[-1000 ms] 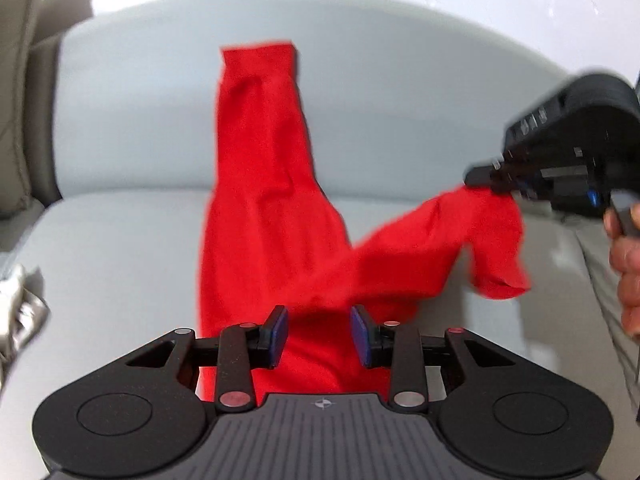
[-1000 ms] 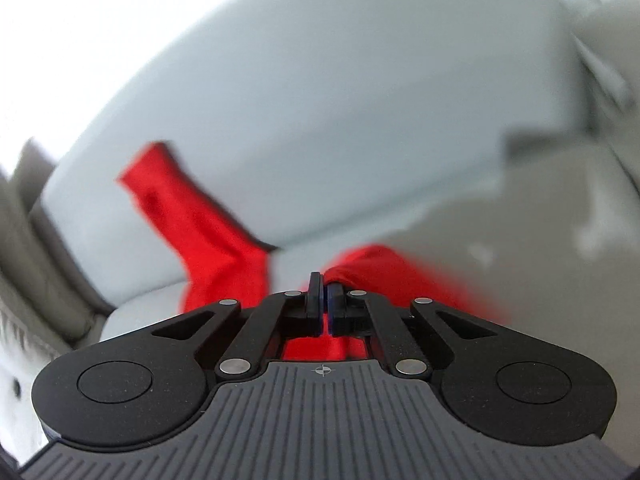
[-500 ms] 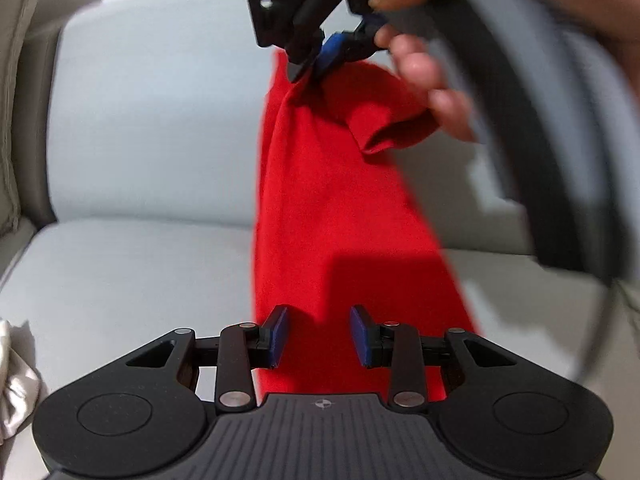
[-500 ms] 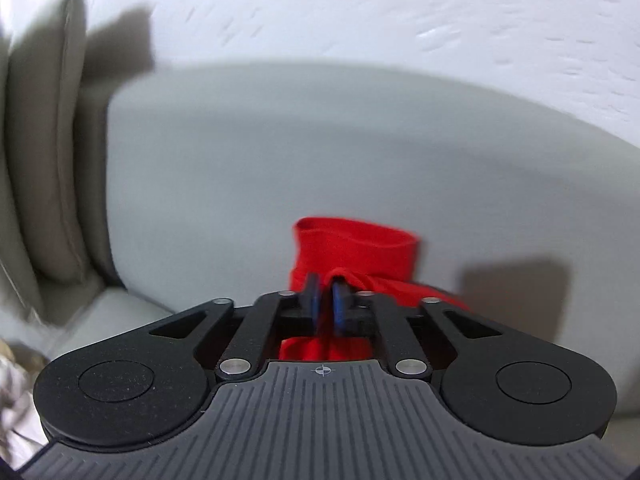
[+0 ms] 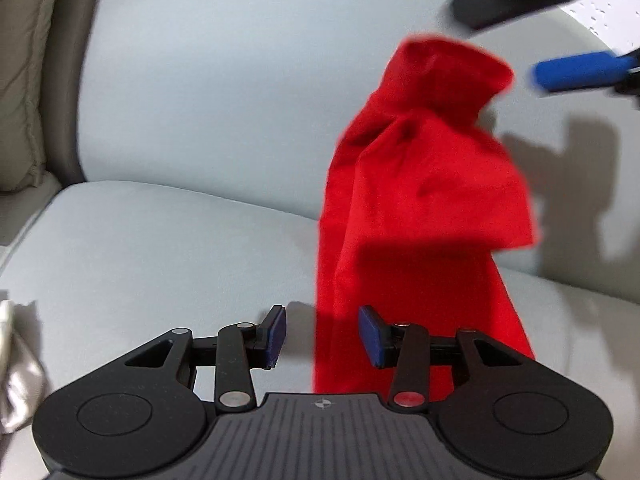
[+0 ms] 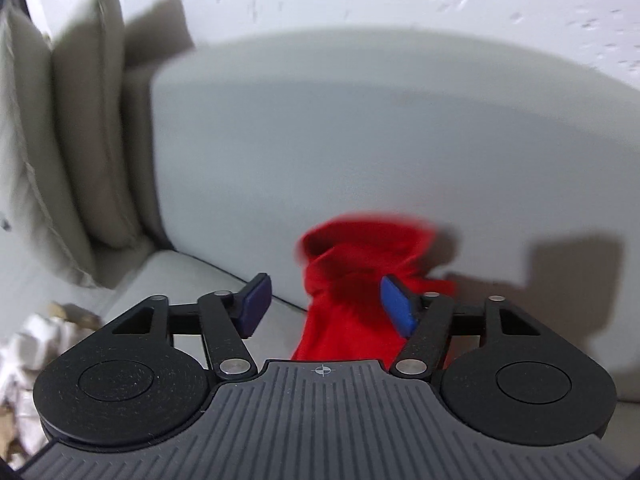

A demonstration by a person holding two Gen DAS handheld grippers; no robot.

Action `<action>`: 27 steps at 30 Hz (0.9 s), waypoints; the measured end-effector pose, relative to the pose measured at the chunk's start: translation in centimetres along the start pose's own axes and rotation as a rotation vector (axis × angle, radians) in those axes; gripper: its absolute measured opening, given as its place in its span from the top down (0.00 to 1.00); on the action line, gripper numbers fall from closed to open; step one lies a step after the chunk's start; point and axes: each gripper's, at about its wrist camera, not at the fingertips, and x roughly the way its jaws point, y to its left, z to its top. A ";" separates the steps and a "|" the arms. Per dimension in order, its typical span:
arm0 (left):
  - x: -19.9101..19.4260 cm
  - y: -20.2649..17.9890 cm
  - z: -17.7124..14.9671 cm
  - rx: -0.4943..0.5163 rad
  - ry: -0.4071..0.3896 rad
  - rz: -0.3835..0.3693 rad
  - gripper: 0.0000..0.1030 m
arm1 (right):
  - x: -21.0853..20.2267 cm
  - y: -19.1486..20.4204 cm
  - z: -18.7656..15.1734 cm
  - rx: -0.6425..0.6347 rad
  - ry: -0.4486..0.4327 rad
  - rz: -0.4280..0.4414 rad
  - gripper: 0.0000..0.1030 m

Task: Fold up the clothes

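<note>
Releasing: right gripper jaws opening, red cloth no longer pinched. Draping from sofa backrest down onto seat, long axis running twelve to six. Left gripper nearer, jaws opening, straddling cloth's lower edge at one o'clock, not pressing.

A red cloth lies on a grey sofa, running from the near seat up the far back cushion, its top end bunched and folded over. The left gripper is near, jaws opening, nothing pinched; the cloth's edge lies below them. The right gripper, blurry, is far right with jaws spreading apart, just beside the cloth's top.
</note>
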 end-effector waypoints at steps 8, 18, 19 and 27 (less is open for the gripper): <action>-0.1 -0.1 -1.5 0.001 0.017 -0.050 0.61 | -7.0 -1.9 -3.0 0.018 -0.052 -0.025 0.42; -0.6 -1.0 -7.4 0.120 0.136 -0.016 0.67 | -2.2 -1.2 -18.1 -0.001 0.352 -0.046 0.80; -0.9 -0.6 -7.5 0.088 0.143 -0.006 0.67 | -1.7 -1.7 -19.5 0.008 0.431 -0.078 0.80; -2.3 0.5 -2.4 0.070 -0.167 -0.084 0.58 | -4.1 -5.0 -17.4 0.101 0.174 -0.098 0.63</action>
